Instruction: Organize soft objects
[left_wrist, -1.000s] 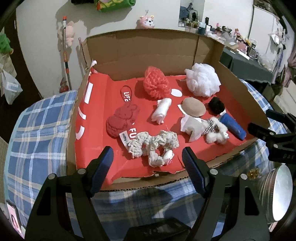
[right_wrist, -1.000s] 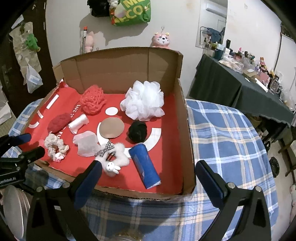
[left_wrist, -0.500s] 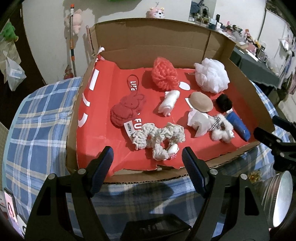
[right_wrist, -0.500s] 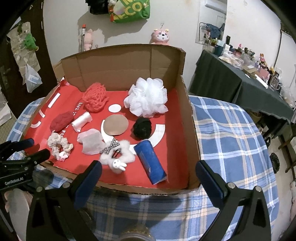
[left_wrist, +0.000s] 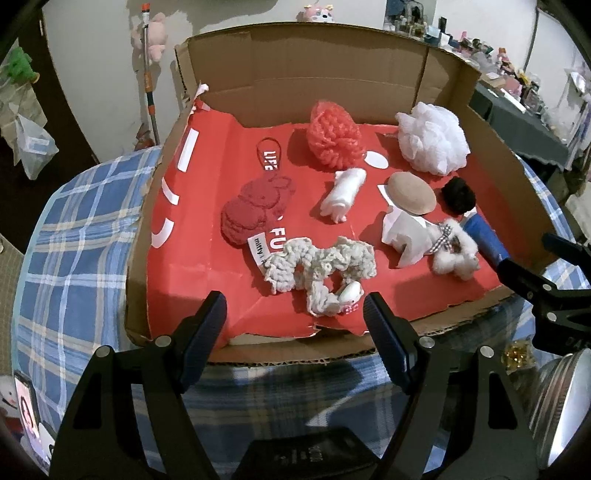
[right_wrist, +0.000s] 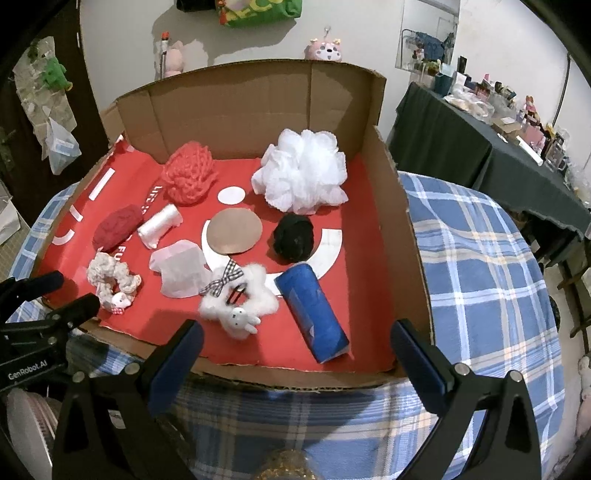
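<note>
both grippers spread wide at the near edge of the box of soft things

a shallow brown cardboard box (left_wrist: 332, 66) with a red printed liner sits on a blue plaid cloth (right_wrist: 480, 258), and all the soft objects lie inside it. the left gripper (left_wrist: 295, 321) hovers at the near rim with its jaws wide apart and nothing between them; just past its tips lies a cream crocheted scrunchie with a small bunny charm (left_wrist: 321, 273). beyond that, to the left, is a dark red knitted bunny-shaped pad (left_wrist: 255, 206), with a white rolled cloth (left_wrist: 343, 195) to its right and a coral-red knitted ball (left_wrist: 334, 134) near the back wall.

the right gripper (right_wrist: 295, 350) is also spread wide and holds nothing, poised over the near rim on the right half of the box. directly ahead of it lies a white fluffy scrunchie with a checked bow and bunny face (right_wrist: 240, 299), and just beside that on the right a blue rolled towel (right_wrist: 314, 310) angled toward the rim. a translucent white crumpled piece (right_wrist: 181, 269) touches the fluffy scrunchie on its left. behind them sit a tan round flat pad (right_wrist: 234, 236), a black fuzzy ball (right_wrist: 293, 238) beside it, and a large white mesh bath pouf (right_wrist: 301, 173) by the back right corner.

in the left wrist view the right gripper's fingers (left_wrist: 524, 277) reach in from the right edge, near the blue towel. a silver metal tin (left_wrist: 561, 402) stands on the cloth outside the box, at the lower right.
</note>
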